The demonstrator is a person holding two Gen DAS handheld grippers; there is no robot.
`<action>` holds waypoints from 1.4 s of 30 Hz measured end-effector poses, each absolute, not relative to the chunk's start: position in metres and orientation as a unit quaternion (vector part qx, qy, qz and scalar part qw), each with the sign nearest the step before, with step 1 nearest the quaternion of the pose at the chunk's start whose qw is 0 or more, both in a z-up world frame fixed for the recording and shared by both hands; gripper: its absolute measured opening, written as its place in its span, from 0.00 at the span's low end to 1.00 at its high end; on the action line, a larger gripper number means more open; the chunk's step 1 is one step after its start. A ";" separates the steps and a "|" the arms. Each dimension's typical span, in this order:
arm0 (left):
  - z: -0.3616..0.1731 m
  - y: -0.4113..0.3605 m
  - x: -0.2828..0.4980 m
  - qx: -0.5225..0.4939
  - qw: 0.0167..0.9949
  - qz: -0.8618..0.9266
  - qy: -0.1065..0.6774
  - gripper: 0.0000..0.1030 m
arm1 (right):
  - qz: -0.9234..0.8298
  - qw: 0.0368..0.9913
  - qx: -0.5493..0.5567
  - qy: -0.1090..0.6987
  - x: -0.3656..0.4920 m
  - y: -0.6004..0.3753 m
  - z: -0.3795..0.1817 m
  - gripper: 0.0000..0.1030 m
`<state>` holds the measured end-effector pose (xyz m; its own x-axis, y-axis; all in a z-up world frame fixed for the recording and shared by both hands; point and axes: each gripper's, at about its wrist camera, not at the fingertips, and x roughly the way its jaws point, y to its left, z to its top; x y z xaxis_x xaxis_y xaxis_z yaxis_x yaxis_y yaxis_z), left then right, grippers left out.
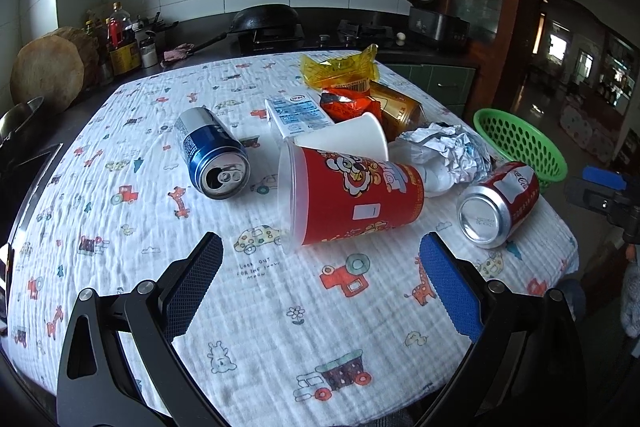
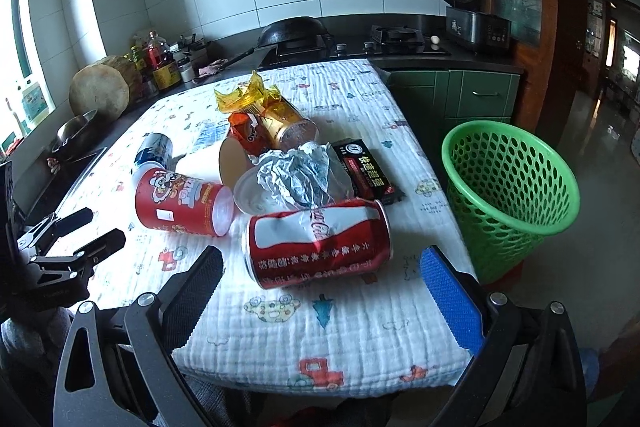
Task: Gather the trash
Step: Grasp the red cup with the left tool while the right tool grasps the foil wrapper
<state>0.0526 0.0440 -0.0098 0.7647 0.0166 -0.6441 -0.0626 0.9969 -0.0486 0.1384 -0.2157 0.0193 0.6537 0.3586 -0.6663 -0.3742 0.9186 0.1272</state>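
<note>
Two claws wide open, holding nothing: right gripper (image 2: 320, 291) and left gripper (image 1: 320, 279). Just ahead of the right one: red can (image 2: 318, 243), lying sideways on the table cloth (image 2: 320, 339). Closest to that claw. Farther right, off the table: green basket (image 2: 510, 187).

Tablecloth (image 1: 280, 327): crinkled, matt woven cloth w/ printed cartoons. Blue can (image 1: 214, 151) & dented red cola can (image 2: 318, 243): glossy painted metal, bare shiny ends. Red snack tub (image 1: 356, 195): glossy printed wall, translucent plastic rim. Crumpled foil-like wrapper (image 2: 296, 177): silvery, creased. Yellow wrapper (image 1: 340, 69): shiny clear film. Green basket (image 2: 510, 187): smooth perforated plastic. Gripper pads (image 2: 450, 299): blue, fine-textured, on black matt frame.
</note>
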 end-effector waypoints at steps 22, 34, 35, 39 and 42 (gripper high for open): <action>-0.012 0.065 0.092 -0.053 0.930 -0.037 0.362 0.81 | 0.259 0.844 -0.093 0.460 0.261 -0.150 -0.007 0.85; -0.023 0.064 0.116 -0.071 0.913 -0.097 0.389 0.69 | 0.257 0.826 -0.108 0.490 0.282 -0.139 -0.029 0.84; -0.025 0.064 0.117 -0.073 0.912 -0.099 0.392 0.67 | 0.256 0.826 -0.109 0.491 0.282 -0.138 -0.030 0.83; -0.031 0.065 0.123 -0.086 0.905 -0.112 0.402 0.59 | 0.260 0.824 -0.106 0.492 0.283 -0.139 -0.031 0.80; -0.033 0.064 0.124 -0.095 0.900 -0.128 0.405 0.48 | 0.262 0.825 -0.102 0.490 0.282 -0.140 -0.030 0.72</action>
<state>0.1238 0.0642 -0.0331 0.6398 -0.3071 -0.7046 0.1528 0.9492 -0.2750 0.2818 -0.1401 -0.0302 0.3814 0.3321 -0.8627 -0.5330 0.8415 0.0883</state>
